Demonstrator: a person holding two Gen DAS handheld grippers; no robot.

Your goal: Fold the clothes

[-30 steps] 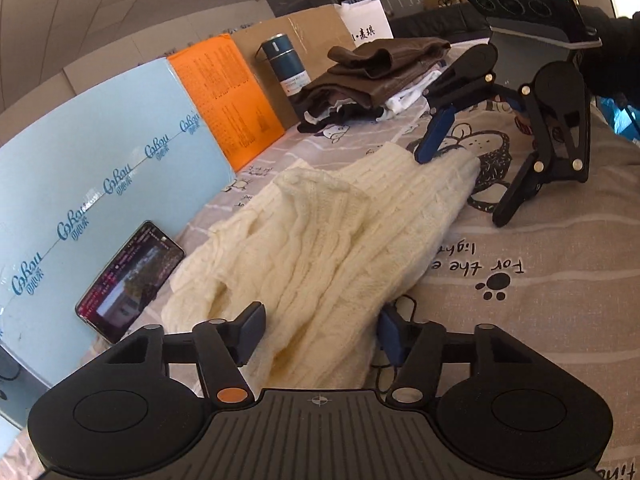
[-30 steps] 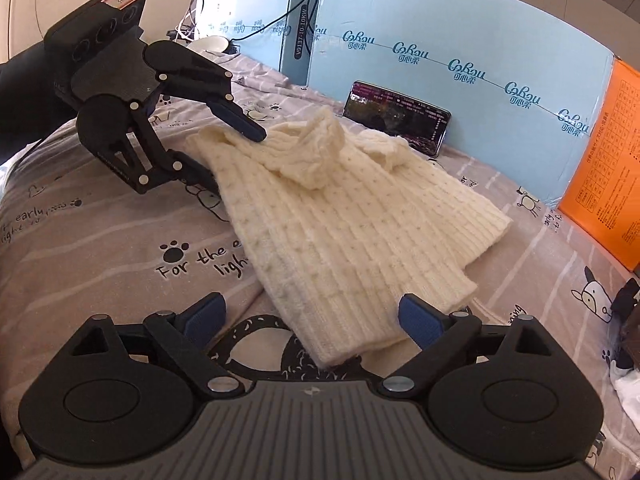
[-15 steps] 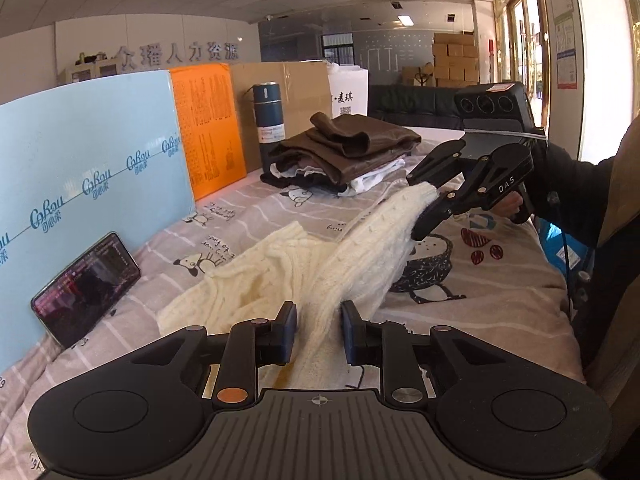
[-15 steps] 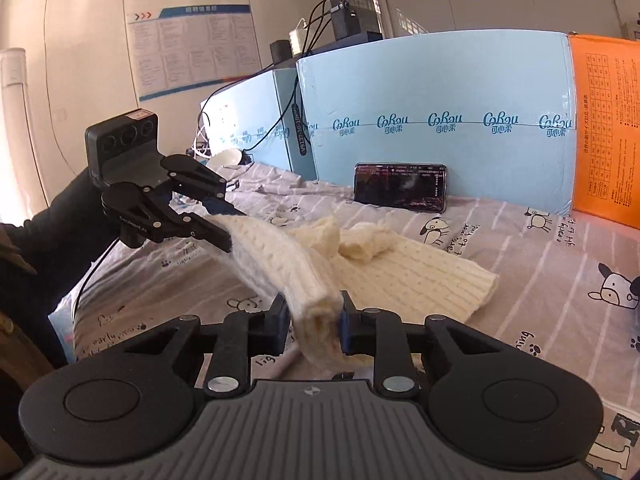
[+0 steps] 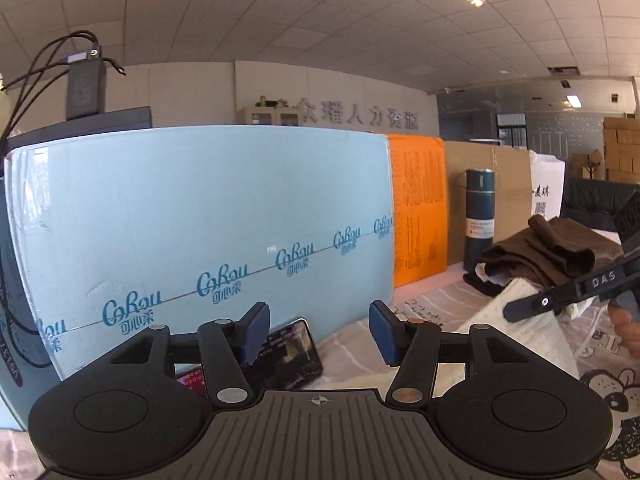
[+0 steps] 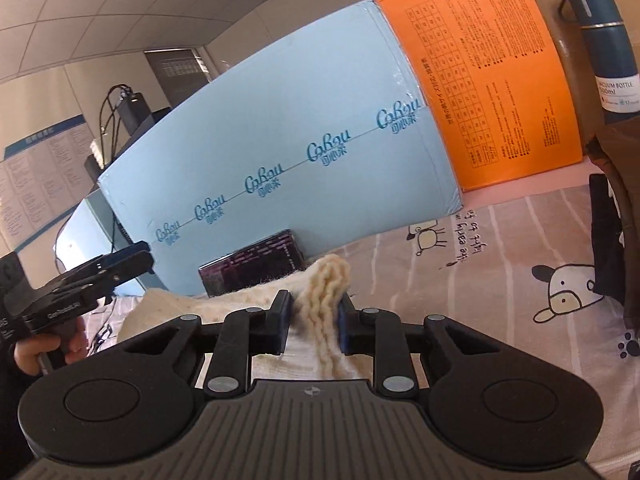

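Two grippers: the left gripper [image 5: 316, 330] and the right gripper [image 6: 313, 320]. One cream sweater [image 6: 320, 300], one phone [image 6: 256, 266], one blue flask [image 5: 480, 218], one pile of brown clothes [image 5: 548, 250], one light-blue board [image 5: 200, 232] and one orange board [image 5: 418, 208].

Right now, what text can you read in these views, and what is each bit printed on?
"CoRou", repeated with small Chinese characters beneath: blue board.
"VACUUM BOTTLE" and "500ml": label on the dark blue flask.
"DAS": right hand-held gripper, shut on the cream sweater.
"the early": striped bedsheet.
Large Chinese characters: back wall.
Orange board: table print too small.
Phone screen: blurred.
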